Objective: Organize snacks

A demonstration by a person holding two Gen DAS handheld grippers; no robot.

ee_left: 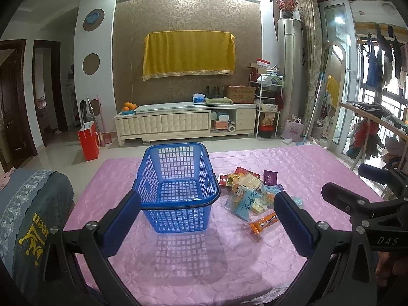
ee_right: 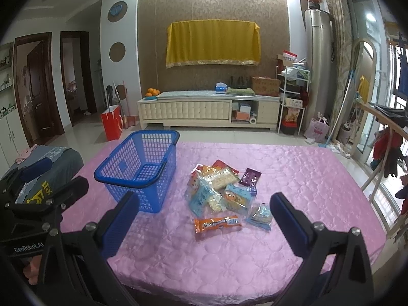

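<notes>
An empty blue plastic basket [ee_left: 178, 186] [ee_right: 142, 168] stands on the pink tablecloth [ee_left: 229, 260] [ee_right: 306, 173]. To its right lies a pile of snack packets [ee_left: 251, 193] [ee_right: 219, 188], with an orange packet [ee_left: 264, 222] [ee_right: 218, 225] nearest me and a purple packet [ee_left: 270, 177] [ee_right: 250, 177] at the far right. My left gripper [ee_left: 206, 219] hovers open just in front of the basket. Short of the pile, above the orange packet, my right gripper [ee_right: 204, 221] is open too. Neither holds anything.
A grey cloth-covered chair back [ee_left: 30, 204] [ee_right: 51, 163] stands at the table's left edge. Beyond the far table edge is tiled floor with a red bag [ee_left: 88, 140] [ee_right: 111, 125] and a TV cabinet [ee_left: 183, 122]. A clothes rack [ee_right: 387, 137] stands at the right.
</notes>
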